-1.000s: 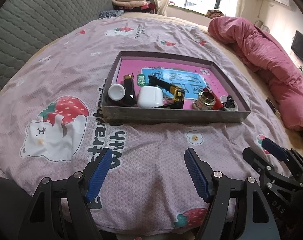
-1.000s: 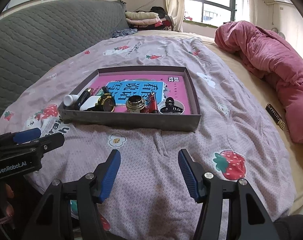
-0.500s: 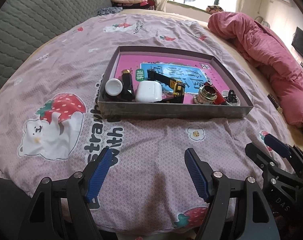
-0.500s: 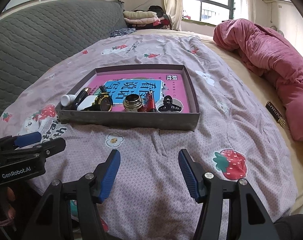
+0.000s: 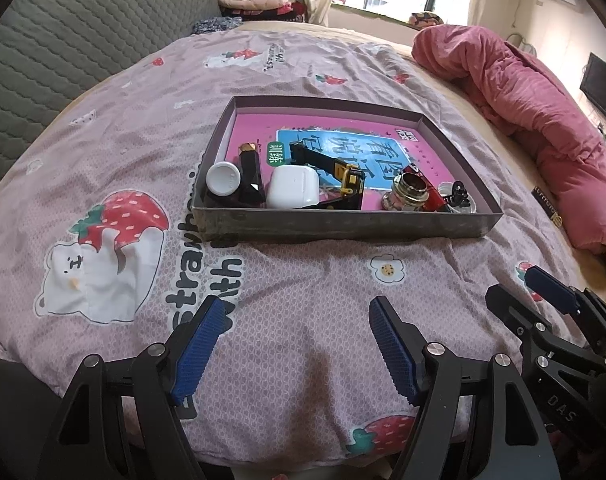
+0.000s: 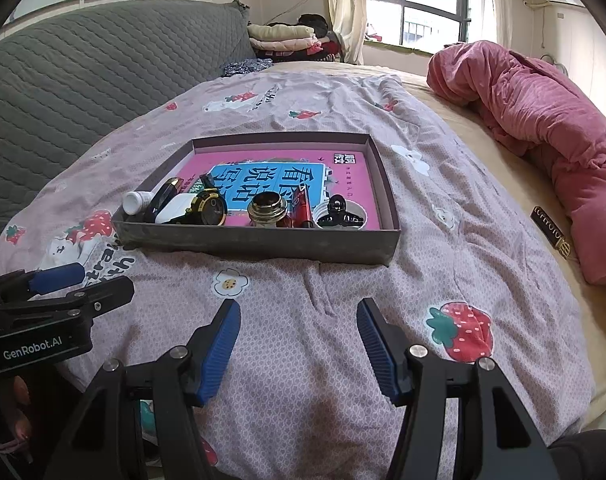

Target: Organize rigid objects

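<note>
A shallow grey box tray (image 5: 343, 226) (image 6: 255, 242) lies on the bed, lined with a pink and blue booklet. Along its near wall stand a white bottle (image 5: 222, 178), a black lipstick (image 5: 250, 172), a white earbud case (image 5: 293, 187), a yellow-black watch (image 5: 345, 178) (image 6: 209, 210), a brass jar (image 5: 409, 192) (image 6: 267, 210), a red tube (image 6: 304, 204) and a black hair clip (image 6: 339, 210). My left gripper (image 5: 297, 332) hovers open and empty over the quilt, short of the tray. My right gripper (image 6: 299, 332) is also open and empty, beside the left.
A pink strawberry-print quilt (image 5: 143, 152) covers the bed. A rolled red duvet (image 6: 543, 128) lies along the right side, a grey quilted headboard (image 6: 83, 80) on the left. Folded clothes (image 6: 283, 38) sit by the window. A small black label (image 6: 551, 232) lies right of the tray.
</note>
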Available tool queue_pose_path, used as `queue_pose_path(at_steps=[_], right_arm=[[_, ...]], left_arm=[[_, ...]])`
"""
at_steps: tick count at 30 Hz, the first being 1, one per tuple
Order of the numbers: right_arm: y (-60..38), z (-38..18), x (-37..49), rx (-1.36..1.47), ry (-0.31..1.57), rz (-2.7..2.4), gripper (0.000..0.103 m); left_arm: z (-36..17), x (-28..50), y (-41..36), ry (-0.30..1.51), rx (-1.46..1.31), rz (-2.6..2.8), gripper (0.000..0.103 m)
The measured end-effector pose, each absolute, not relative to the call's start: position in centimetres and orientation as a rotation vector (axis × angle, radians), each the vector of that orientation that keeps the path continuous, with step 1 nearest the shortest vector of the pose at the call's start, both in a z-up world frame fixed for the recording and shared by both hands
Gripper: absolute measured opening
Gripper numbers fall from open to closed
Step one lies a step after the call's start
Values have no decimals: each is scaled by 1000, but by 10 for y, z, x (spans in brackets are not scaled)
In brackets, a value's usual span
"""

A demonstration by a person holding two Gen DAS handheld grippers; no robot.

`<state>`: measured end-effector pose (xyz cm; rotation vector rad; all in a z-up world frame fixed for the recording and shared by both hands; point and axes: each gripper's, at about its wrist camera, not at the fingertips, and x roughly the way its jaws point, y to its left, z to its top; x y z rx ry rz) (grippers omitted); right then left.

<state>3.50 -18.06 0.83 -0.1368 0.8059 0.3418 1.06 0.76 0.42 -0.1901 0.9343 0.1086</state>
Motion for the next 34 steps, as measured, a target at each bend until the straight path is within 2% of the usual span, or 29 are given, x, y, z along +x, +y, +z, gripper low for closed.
queue_pose_path(at_steps=[34], right_arm=[[-177,-2,41,-179,834,325,60]], left_arm=[[3,12,1,930,-173,94,76]])
